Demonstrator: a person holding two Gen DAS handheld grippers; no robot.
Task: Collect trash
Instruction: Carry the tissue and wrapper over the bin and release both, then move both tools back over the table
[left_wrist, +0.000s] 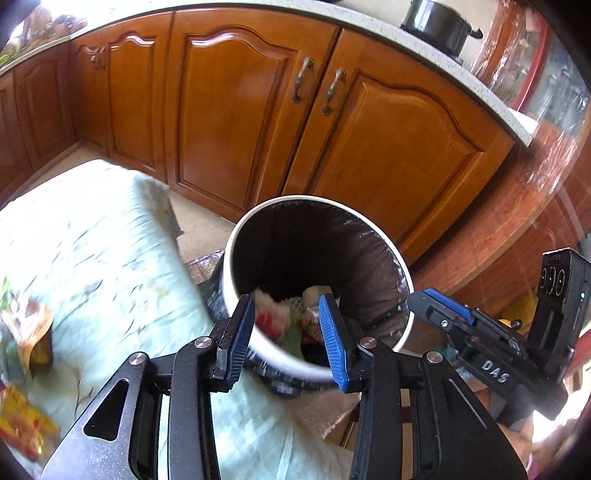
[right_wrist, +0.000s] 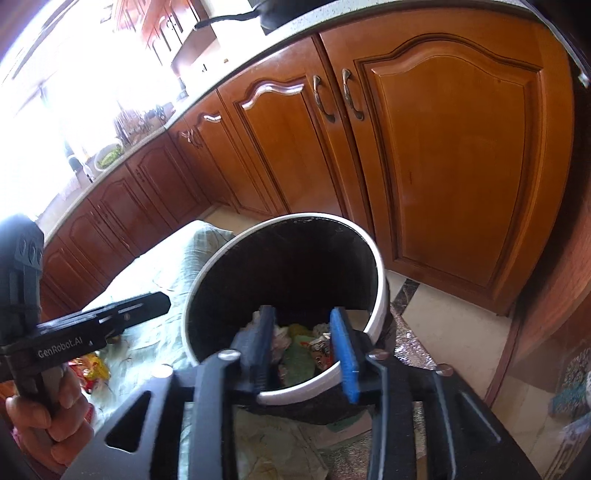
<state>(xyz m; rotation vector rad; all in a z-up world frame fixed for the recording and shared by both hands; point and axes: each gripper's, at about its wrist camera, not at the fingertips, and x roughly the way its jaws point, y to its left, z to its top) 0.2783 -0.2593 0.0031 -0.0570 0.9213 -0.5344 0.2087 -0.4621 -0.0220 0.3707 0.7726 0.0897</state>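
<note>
Presently catalogued, floor level, kitchen:

Bin (left_wrist: 369, 363): white, round, lined with a dark bag; stands on the floor before wooden cabinets (left_wrist: 258, 122). Rim tilted toward both cameras.

Trash (left_wrist: 291, 325): crumpled wrappers and paper, red, green and white, lying in the bottom of the bin.

Left gripper (left_wrist: 290, 341): over the bin's near rim, pointing down into it. Blue pads (left_wrist: 332, 339) spread apart, nothing pinched between them; the trash seen in the gap lies below, inside the bin.

Right gripper (right_wrist: 304, 350): likewise over the near rim of the same bin, pads spread, nothing gripped. One pad blue (right_wrist: 345, 354), the other in shadow.

Hand (right_wrist: 48, 413): seen in the right view, wrapped round the left gripper's handle.

Cloth (left_wrist: 92, 258): pale green, patterned, spread over a low surface just left of the bin.

Further wrappers (left_wrist: 26, 421): yellow and red, on the cloth at the left edge, well apart from the bin; blurred.

Pot (left_wrist: 436, 22): black, on the counter above the cabinets.
</note>
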